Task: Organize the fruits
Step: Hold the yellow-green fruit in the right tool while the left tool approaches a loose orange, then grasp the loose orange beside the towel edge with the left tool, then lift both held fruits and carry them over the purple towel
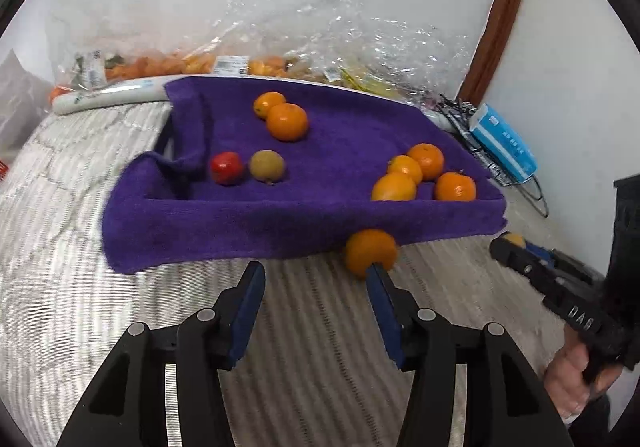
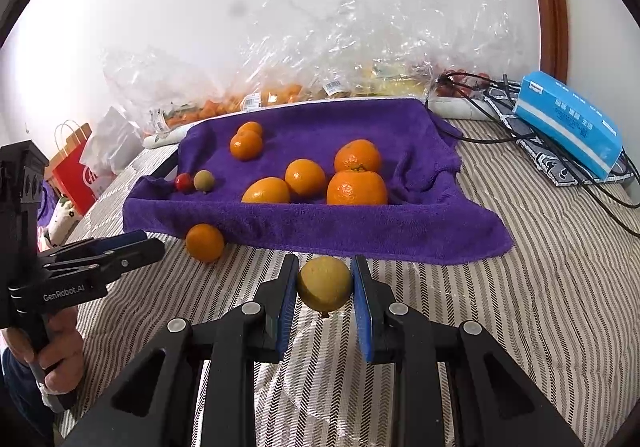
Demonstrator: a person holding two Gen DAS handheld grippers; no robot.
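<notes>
Right gripper (image 2: 325,287) is clamped on a yellowish fruit (image 2: 325,283) just in front of the purple towel (image 2: 360,231); left gripper (image 1: 316,287) is spread apart (a loose orange (image 1: 370,251) at the towel's edge).

Two low wrist views toward one shared purple towel (image 1: 304,183)
</notes>
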